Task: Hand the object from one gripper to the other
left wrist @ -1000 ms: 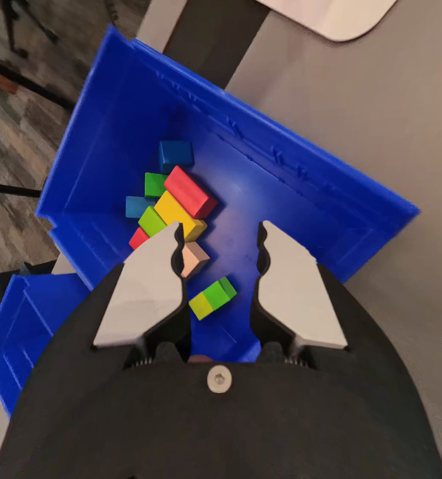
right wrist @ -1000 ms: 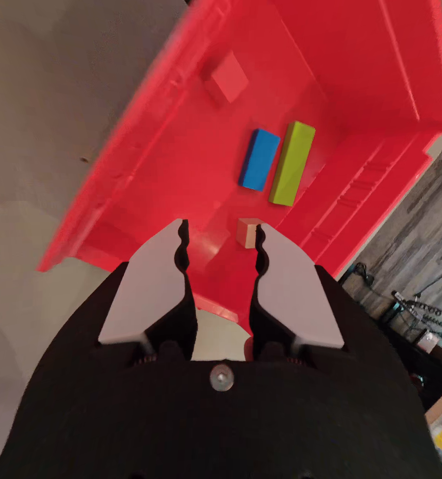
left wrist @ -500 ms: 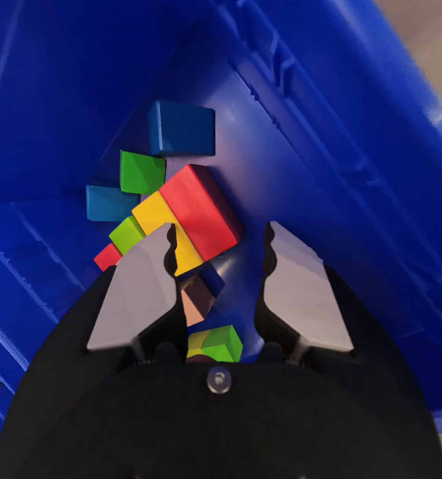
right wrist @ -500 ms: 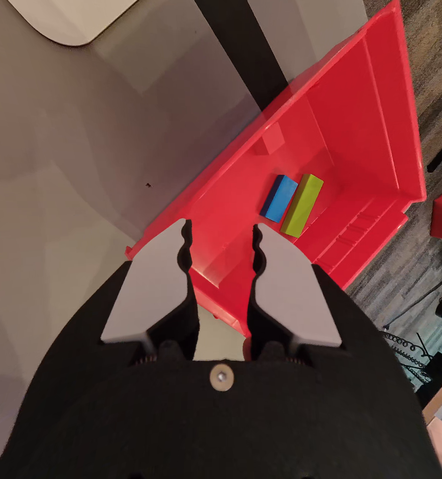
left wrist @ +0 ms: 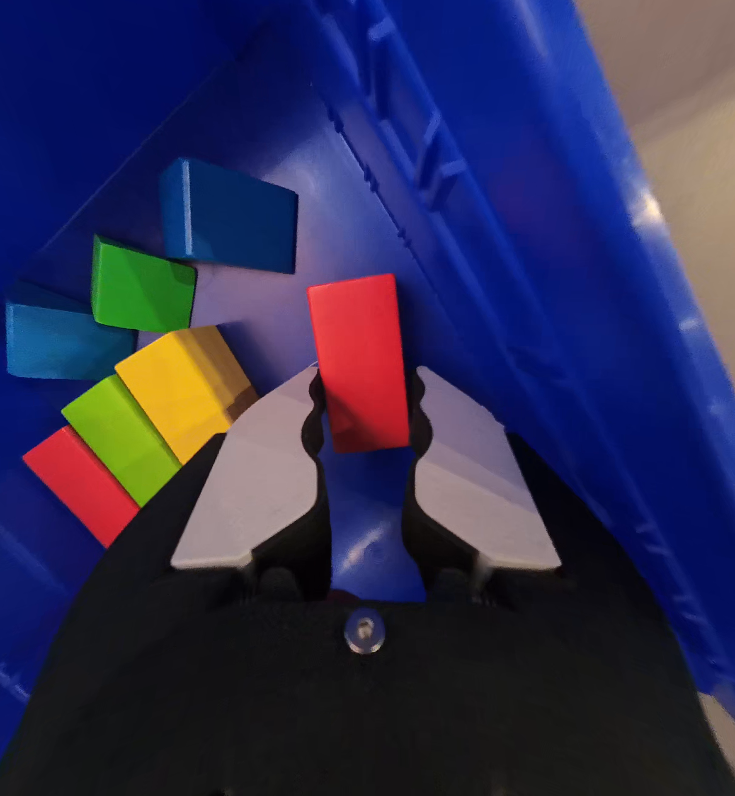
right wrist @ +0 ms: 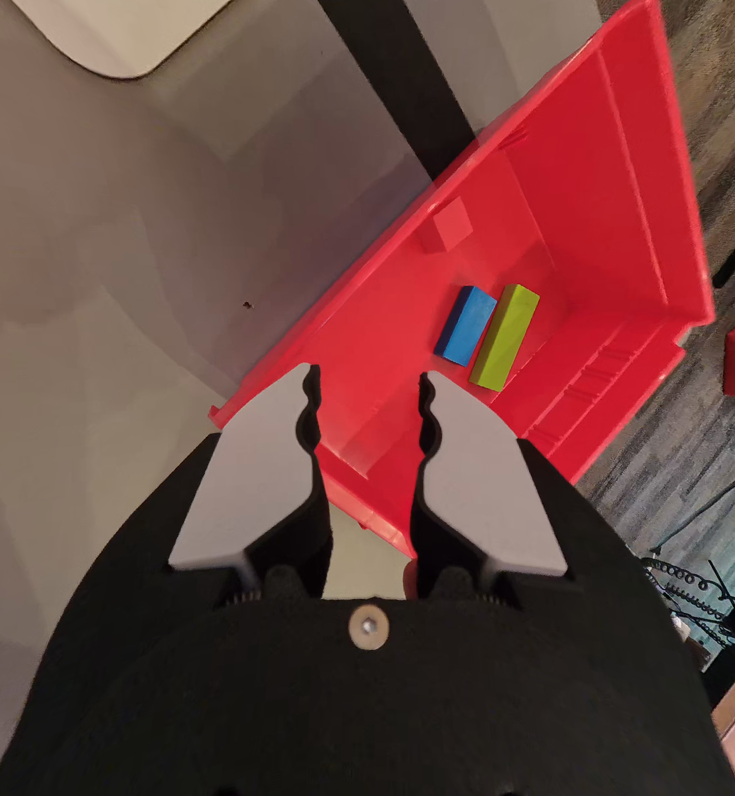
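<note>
Red block [left wrist: 359,362] now off the pile, clamped in left claw [left wrist: 363,413]; its lower end shadowed. Right claw [right wrist: 367,409] apart, bare; yellow block [left wrist: 176,387] partly hidden.

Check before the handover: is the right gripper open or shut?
Open. The right gripper has its fingers apart with nothing between them, only the red bin beyond.

Your red block [left wrist: 359,362] is a flat, smooth rectangular piece, standing lengthwise and nearly upright in the left wrist view. Its lower half sits clamped between the two pads of your left tool [left wrist: 364,390], its upper half jutting past the fingertips, above the floor of the blue bin [left wrist: 507,215].
</note>
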Demonstrator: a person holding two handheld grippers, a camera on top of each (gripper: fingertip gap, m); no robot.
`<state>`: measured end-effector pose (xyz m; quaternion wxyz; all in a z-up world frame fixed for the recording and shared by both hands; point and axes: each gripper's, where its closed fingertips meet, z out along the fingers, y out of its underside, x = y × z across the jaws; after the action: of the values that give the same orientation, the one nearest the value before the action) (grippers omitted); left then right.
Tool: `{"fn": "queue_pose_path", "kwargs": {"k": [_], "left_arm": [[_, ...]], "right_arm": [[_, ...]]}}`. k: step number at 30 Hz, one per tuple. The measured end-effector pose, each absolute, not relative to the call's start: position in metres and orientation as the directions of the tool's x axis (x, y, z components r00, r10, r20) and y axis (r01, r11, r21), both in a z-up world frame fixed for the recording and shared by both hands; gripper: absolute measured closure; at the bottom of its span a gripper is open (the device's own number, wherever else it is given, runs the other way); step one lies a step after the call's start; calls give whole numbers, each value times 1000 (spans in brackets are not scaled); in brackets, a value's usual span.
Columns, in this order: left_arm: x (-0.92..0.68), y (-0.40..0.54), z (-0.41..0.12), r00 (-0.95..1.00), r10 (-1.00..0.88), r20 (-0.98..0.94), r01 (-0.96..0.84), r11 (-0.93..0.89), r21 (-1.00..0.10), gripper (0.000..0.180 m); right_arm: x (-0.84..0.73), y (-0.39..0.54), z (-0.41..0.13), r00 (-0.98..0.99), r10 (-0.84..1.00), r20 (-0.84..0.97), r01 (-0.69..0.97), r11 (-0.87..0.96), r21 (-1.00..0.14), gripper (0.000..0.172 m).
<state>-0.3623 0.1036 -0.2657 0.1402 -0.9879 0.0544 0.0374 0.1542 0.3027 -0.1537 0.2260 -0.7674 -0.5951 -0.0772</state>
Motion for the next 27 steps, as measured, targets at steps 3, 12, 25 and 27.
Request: {"fn": "queue_pose_path", "kwargs": {"k": [3, 12, 25, 27], "left_arm": [[-368, 100, -255, 986, -93, -142, -136, -933, -334, 145], [-270, 70, -93, 948, -317, 16, -122, -410, -904, 145], [-70, 23, -11, 691, -722, 40, 41, -17, -999, 145], [-66, 22, -10, 679, -734, 32, 44, -3, -999, 145]], "right_arm": [[152, 301, -132, 313, 855, 414, 926, -178, -333, 130], [18, 150, -25, -40, 984, 171, 454, 171, -875, 134], [-88, 13, 3, -539, 837, -95, 112, -40, -993, 131], [-85, 11, 5, -554, 825, -107, 108, -56, -993, 140]]}}
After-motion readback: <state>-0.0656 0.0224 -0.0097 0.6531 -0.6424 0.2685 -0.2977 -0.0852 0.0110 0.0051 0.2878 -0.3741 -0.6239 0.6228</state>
